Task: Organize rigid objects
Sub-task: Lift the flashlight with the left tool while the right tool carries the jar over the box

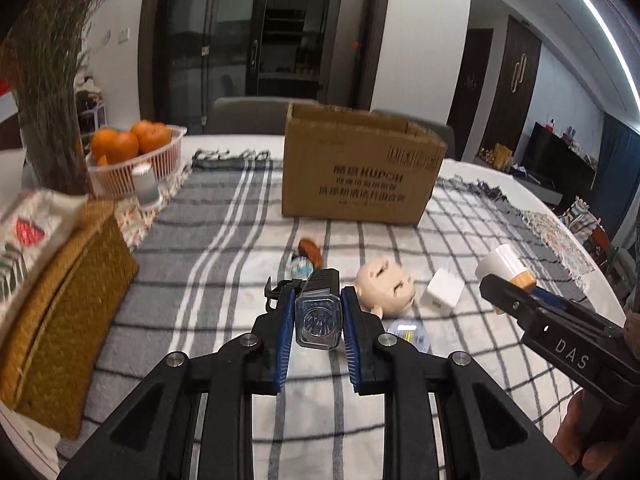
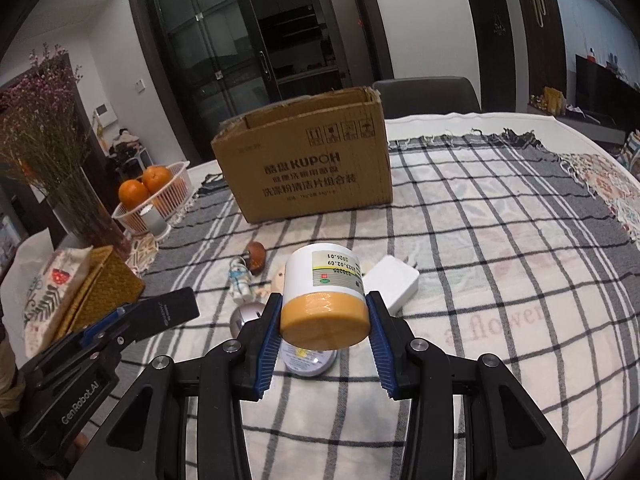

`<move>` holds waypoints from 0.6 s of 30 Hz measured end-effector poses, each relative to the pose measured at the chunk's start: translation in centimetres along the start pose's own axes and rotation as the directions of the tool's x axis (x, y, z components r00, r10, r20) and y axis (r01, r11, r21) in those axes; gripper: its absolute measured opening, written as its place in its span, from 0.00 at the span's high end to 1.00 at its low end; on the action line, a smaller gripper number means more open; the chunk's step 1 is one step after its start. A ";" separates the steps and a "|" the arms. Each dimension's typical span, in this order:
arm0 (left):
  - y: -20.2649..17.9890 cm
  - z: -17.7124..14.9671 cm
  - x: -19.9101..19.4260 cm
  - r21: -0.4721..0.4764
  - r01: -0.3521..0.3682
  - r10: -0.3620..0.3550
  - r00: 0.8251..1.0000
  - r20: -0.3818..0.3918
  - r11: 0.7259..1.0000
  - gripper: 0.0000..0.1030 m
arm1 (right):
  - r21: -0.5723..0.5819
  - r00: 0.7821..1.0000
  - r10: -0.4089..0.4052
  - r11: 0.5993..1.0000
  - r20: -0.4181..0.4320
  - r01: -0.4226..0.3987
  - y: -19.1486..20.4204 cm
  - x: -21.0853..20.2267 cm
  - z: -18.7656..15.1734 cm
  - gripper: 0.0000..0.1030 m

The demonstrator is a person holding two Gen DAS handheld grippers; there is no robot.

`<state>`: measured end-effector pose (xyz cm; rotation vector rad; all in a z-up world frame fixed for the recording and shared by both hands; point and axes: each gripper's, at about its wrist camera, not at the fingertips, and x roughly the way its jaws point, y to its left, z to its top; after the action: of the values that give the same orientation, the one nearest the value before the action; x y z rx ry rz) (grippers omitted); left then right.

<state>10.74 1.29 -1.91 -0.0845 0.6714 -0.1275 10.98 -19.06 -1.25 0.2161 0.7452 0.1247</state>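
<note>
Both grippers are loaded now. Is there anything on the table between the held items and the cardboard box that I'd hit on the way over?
Nothing tall. Between the white bottle in the right gripper and the cardboard box lie only low things on the cloth: a doll head, a white charger, a small figurine. The black flashlight in the left gripper has the same path.

Dark glass doors (image 2: 256, 60) stand far behind the table, a grey chair (image 2: 428, 94) before them; white walls, a TV (image 2: 608, 80) far right.
</note>
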 end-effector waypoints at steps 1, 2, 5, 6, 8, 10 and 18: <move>-0.1 0.6 -0.2 0.007 0.007 -0.008 1.000 0.014 1.000 0.77 | -0.001 1.000 0.001 1.000 0.006 -0.001 0.1 -0.1 0.2 0.59; -0.1 0.9 -0.3 0.012 0.009 -0.009 1.000 0.025 1.000 0.77 | -0.003 1.000 0.004 1.000 0.014 -0.004 0.3 -0.3 0.5 0.59; -0.1 2.3 -0.8 0.026 0.017 -0.019 0.998 0.061 1.000 0.77 | -0.005 0.999 0.013 1.000 0.038 -0.013 0.6 -0.7 1.5 0.59; -0.1 2.6 -0.8 0.028 0.019 -0.021 0.998 0.066 0.999 0.77 | -0.006 0.999 0.015 1.000 0.047 -0.015 0.7 -0.8 1.8 0.59; -0.2 3.5 -0.9 0.034 0.031 -0.034 0.996 0.081 0.999 0.77 | -0.008 0.998 0.019 1.000 0.064 -0.019 0.9 -1.1 2.5 0.59; -0.2 4.3 -1.0 0.041 0.039 -0.043 0.995 0.095 0.998 0.77 | -0.011 0.997 0.020 1.000 0.080 -0.019 1.1 -1.2 3.1 0.59; -0.6 7.8 -1.1 0.066 0.067 -0.077 0.986 0.149 0.996 0.77 | -0.018 0.989 0.028 1.000 0.143 -0.026 1.6 -1.9 6.3 0.59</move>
<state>14.69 1.09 4.88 -0.0591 0.5127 -0.2090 13.88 -18.81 4.88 0.2179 0.5980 0.1391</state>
